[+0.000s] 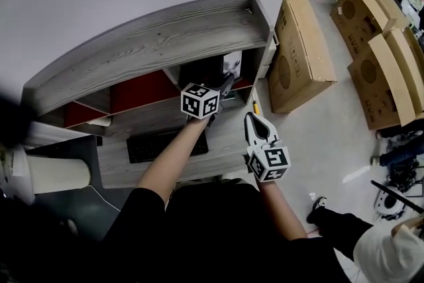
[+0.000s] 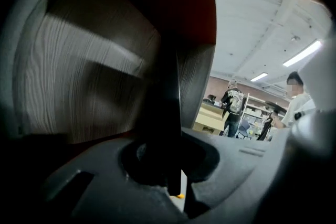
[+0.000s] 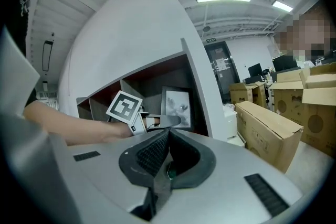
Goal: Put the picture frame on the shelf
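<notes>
Two marker cubes (image 1: 200, 101) (image 1: 270, 163) near picture frame (image 1: 232, 64)

The dark-edged picture frame (image 3: 176, 106) stands upright in the shelf (image 1: 165, 43), rightmost compartment.

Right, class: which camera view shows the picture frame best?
The right gripper view: the picture frame stands face-on inside the shelf, with the left gripper clamped low on it. The head view catches only a small slanted sliver; the left gripper view, just a dark edge-on strip.

Before you, the grey wood-grain shelf (image 1: 152, 43) holds the picture frame (image 1: 232, 64) upright in its right-hand compartment, above the tabletop (image 1: 228, 132) and keyboard (image 1: 165, 144).
</notes>
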A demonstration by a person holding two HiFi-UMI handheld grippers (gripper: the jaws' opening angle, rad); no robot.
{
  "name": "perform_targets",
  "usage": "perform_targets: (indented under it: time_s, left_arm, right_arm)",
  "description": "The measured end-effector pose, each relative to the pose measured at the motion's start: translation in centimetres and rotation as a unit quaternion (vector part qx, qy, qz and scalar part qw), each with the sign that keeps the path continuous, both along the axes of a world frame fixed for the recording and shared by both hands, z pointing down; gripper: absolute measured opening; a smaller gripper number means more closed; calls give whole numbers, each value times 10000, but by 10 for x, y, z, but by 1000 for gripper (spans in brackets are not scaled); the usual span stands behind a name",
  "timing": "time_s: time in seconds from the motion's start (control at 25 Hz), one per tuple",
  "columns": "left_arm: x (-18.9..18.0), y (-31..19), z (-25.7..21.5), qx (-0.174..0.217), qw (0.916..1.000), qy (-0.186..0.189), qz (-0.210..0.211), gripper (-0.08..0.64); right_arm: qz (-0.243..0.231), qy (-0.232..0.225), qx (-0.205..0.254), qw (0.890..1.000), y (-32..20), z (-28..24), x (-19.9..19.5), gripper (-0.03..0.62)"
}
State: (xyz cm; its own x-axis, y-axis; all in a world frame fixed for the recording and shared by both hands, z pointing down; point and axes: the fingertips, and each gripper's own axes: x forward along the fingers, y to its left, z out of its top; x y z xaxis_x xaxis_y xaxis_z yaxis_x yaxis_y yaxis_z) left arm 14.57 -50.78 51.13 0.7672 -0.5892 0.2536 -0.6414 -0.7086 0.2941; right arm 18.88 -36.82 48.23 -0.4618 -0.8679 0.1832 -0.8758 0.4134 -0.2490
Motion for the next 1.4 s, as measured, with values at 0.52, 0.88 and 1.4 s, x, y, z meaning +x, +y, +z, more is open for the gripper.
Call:
perform_targets:
  time_s: [0.52,0.88,1.4]
  left_arm:
    - [-2,-34,23,-389,9991,-149,-66,28]
    - [2,-61,33,-426,9964,-637,-373,100]
    - [-12,-83,41,-583,9864,-981,-1186,287]
  right_arm:
    - [138,-19,-264,9996,1,17,13,12]
    - [272,-13,-412,9988,9,29,24,12]
    - [254,-130,-542,9981,18,36,31,12]
